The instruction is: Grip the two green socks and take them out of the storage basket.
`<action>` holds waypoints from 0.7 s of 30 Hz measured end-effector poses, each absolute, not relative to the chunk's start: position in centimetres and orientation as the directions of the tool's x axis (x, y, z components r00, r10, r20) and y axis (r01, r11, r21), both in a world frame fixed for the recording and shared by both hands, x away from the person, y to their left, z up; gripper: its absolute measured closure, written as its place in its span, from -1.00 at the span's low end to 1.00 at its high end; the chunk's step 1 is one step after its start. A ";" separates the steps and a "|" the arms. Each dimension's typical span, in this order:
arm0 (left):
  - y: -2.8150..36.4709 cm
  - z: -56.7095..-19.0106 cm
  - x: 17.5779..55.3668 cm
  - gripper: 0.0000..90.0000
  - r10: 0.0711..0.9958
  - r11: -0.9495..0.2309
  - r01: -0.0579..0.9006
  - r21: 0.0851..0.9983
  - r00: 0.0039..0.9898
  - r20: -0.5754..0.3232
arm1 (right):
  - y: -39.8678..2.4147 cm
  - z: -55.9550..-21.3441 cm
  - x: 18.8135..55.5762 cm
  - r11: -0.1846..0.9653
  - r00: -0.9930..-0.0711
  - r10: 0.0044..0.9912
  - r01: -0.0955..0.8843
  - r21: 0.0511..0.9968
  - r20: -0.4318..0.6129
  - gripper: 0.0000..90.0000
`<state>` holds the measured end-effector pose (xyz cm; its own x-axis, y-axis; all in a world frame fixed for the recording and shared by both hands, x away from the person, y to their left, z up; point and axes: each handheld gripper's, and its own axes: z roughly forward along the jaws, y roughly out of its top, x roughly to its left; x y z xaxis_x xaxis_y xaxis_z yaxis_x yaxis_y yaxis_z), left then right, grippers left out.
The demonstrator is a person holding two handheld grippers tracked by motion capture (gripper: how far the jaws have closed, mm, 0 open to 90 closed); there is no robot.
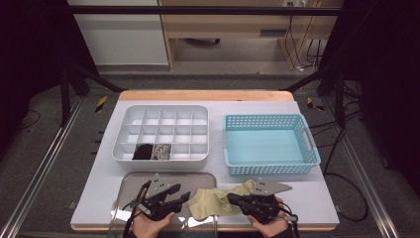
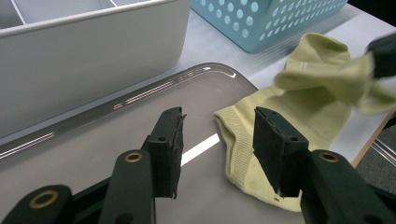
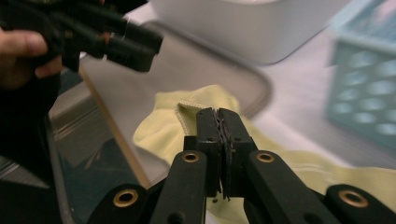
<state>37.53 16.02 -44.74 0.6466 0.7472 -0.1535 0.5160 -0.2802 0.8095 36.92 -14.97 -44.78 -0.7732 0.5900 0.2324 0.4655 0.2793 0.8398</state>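
High view. White tabletop (image 1: 307, 198) with a wooden strip along its far edge. A metal tray (image 1: 130, 184) sits at the near edge, left of centre, its near end at or just past the tabletop's lip. A pale yellow-green sock (image 1: 210, 203) lies half on the tray's right edge, half on bare tabletop. Left claw (image 1: 184, 195) is over the tray, jaws spread, nothing between them, tips pointing at the sock. Right claw (image 1: 231, 198) is low over the sock from the right. Bare tabletop runs left of the tray and right of the right hand; a narrow lane lies between the tray and the containers behind. White divided box (image 1: 198, 157) behind the tray: two near-row cells hold dark and patterned rolled items, too small to tell further. Blue perforated basket (image 1: 271, 168) to its right, apart from it.

Left gripper view. Left claw (image 2: 217, 140) spread above the tray (image 2: 93, 154); the sock (image 2: 299, 107) lies just beyond its right jaw, cuff on the tray, far end lifted and bunched. The box wall (image 2: 84, 60) is close ahead, the basket (image 2: 266, 23) farther right.

Right gripper view. Right claw (image 3: 223, 126) pressed together; whether it pinches the sock (image 3: 159, 126), which lies around and beneath it, I cannot tell. Left claw (image 3: 140, 46) upper left.
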 end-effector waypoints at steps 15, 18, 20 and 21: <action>15.0 -44.6 37.5 0.17 0.714 -0.311 0.489 0.815 0.686 -0.138 | -14.6 -47.2 39.2 0.280 -0.705 0.673 0.523 0.805 0.223 0.96; 14.4 -44.3 37.7 0.17 0.705 -0.327 0.469 0.820 0.699 -0.119 | -15.3 -47.1 39.7 0.264 -0.686 0.690 0.533 0.804 0.229 0.95; 14.0 -44.1 38.0 0.17 0.700 -0.339 0.459 0.821 0.707 -0.106 | -15.6 -47.3 40.1 0.271 -0.670 0.709 0.549 0.790 0.222 0.95; 13.8 -44.1 38.1 0.17 0.697 -0.342 0.461 0.819 0.709 -0.108 | -15.7 -47.5 40.3 0.275 -0.655 0.727 0.555 0.785 0.208 0.95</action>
